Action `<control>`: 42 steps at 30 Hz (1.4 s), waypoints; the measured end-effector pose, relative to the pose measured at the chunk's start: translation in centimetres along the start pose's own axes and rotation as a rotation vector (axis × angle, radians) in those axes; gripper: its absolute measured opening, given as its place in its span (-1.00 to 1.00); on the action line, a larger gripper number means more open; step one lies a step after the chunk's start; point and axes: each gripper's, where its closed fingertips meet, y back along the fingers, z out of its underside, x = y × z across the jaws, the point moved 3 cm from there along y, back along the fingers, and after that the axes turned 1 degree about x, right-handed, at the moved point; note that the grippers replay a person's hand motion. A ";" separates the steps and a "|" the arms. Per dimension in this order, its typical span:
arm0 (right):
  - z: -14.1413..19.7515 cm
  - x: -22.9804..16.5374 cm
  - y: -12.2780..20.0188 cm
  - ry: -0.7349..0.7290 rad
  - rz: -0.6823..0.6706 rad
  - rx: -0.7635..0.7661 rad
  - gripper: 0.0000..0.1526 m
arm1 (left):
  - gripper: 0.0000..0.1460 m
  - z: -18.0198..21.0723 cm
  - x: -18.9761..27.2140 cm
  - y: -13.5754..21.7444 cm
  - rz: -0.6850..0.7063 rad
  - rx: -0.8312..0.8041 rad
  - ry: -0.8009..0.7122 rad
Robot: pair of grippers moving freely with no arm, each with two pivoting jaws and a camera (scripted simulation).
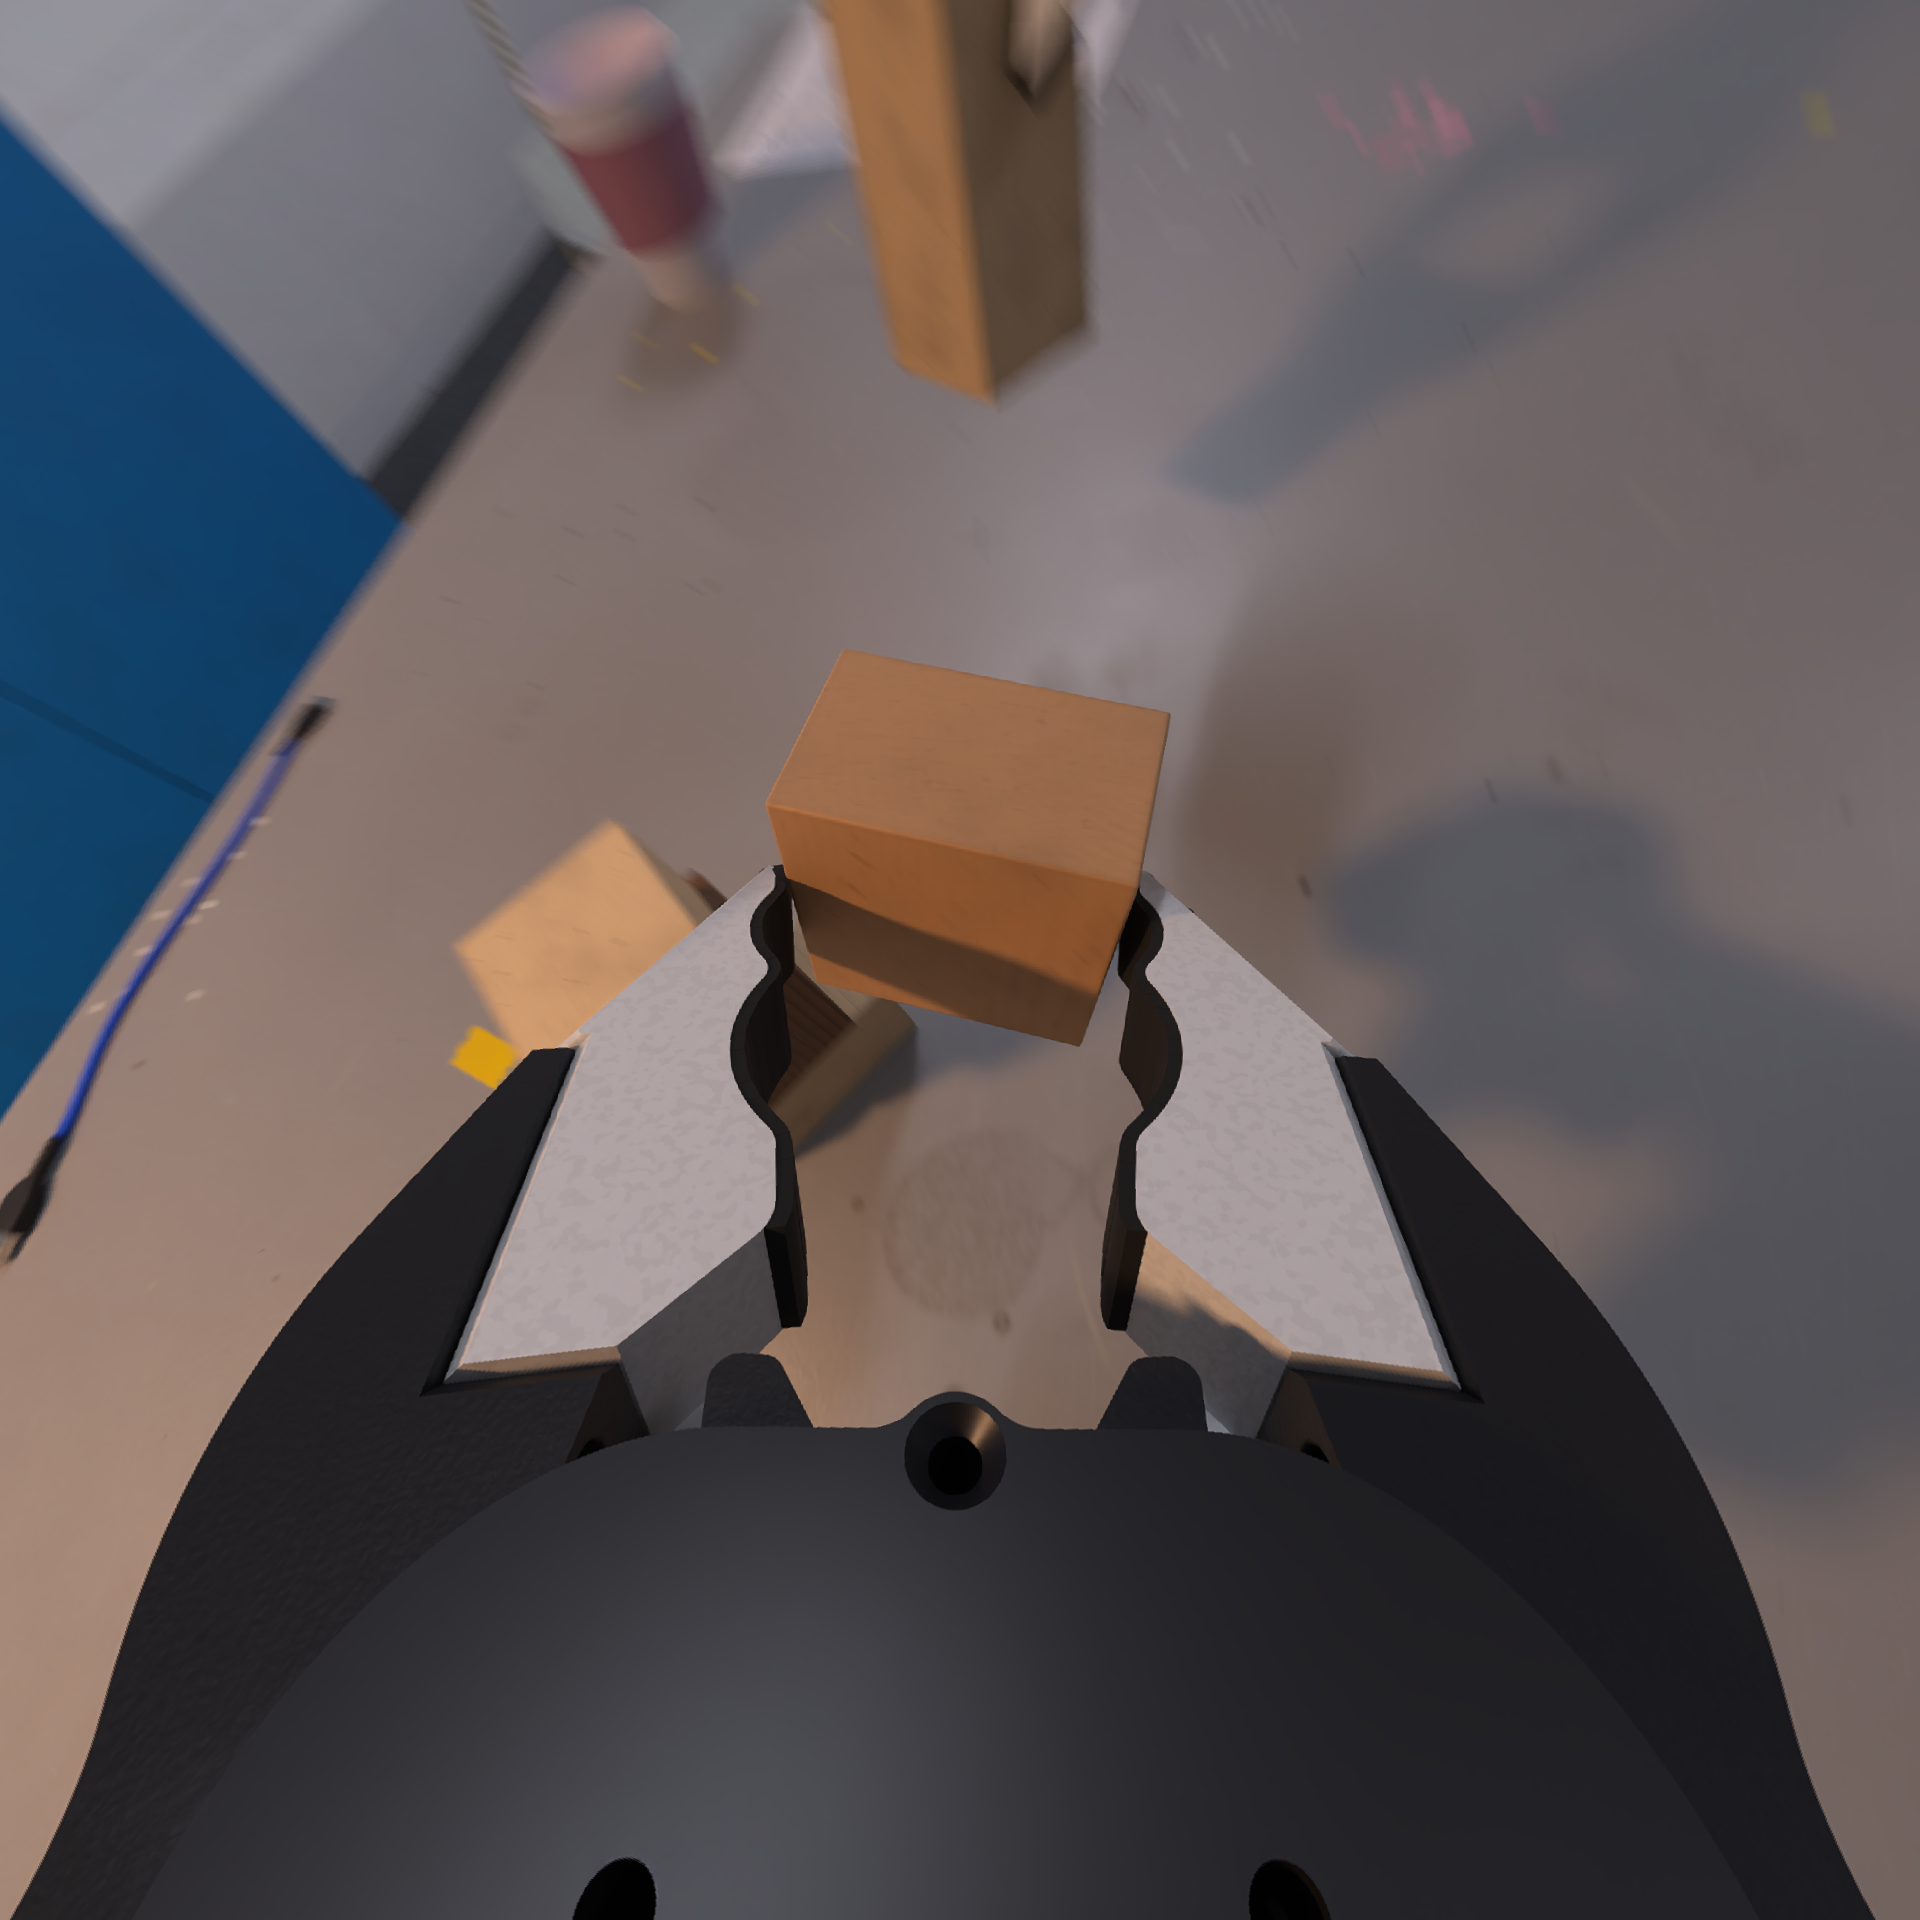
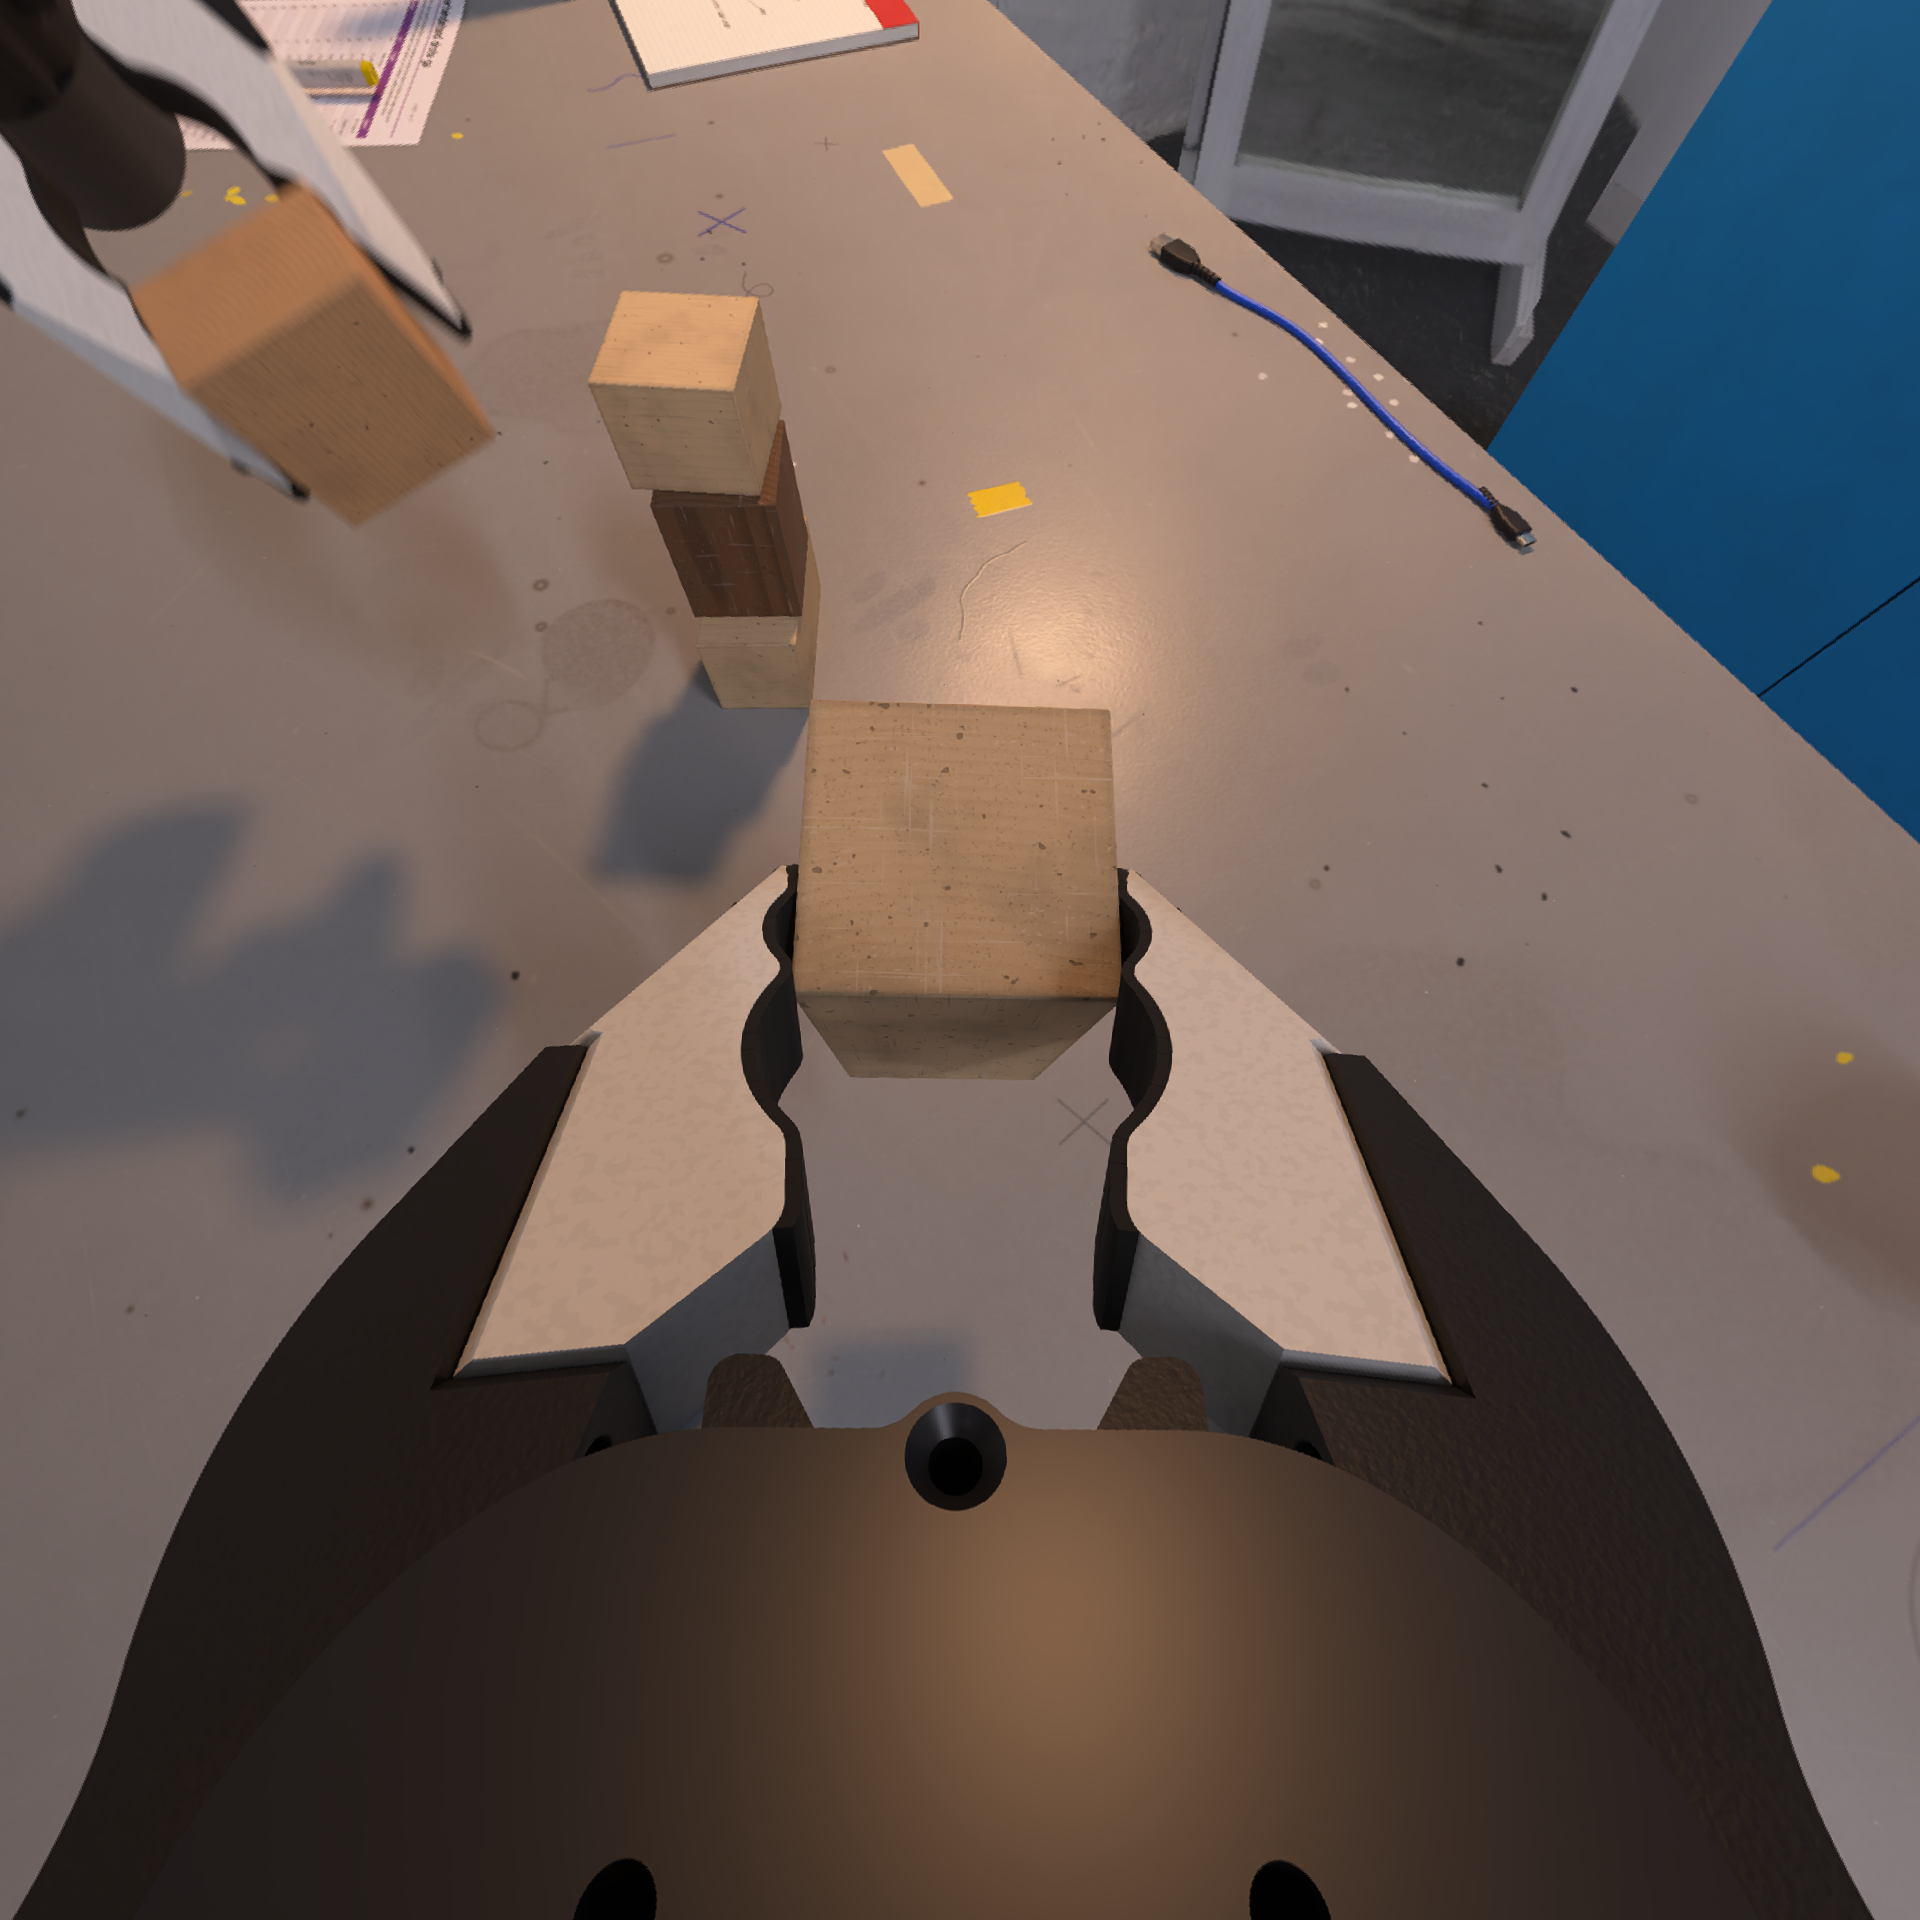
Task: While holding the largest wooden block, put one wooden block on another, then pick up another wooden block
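Print on the paper sheet [image 2: 395,94] and notebook [image 2: 769,36] is unreadable

Three-block stack [image 2: 717,499] on table [image 2: 1299,779]

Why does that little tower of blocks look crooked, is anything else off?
The stack on the table is uneven: the dark middle block sits twisted against the pale top block and the pale bottom block, so edges do not line up. It stands upright. Nothing looks spilled or broken.
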 end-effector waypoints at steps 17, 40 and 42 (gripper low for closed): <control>0.2 0.1 0.3 -0.005 0.007 0.003 -0.23 | -0.13 -1.1 -8.9 0.6 -0.718 0.102 0.522; 0.8 1.3 1.0 -0.043 0.019 0.028 -0.23 | -0.13 0.4 -9.1 -1.5 -0.772 0.033 0.509; 0.9 1.4 0.9 -0.045 0.017 0.027 -0.23 | -0.13 0.4 -9.1 -1.6 -0.775 0.028 0.503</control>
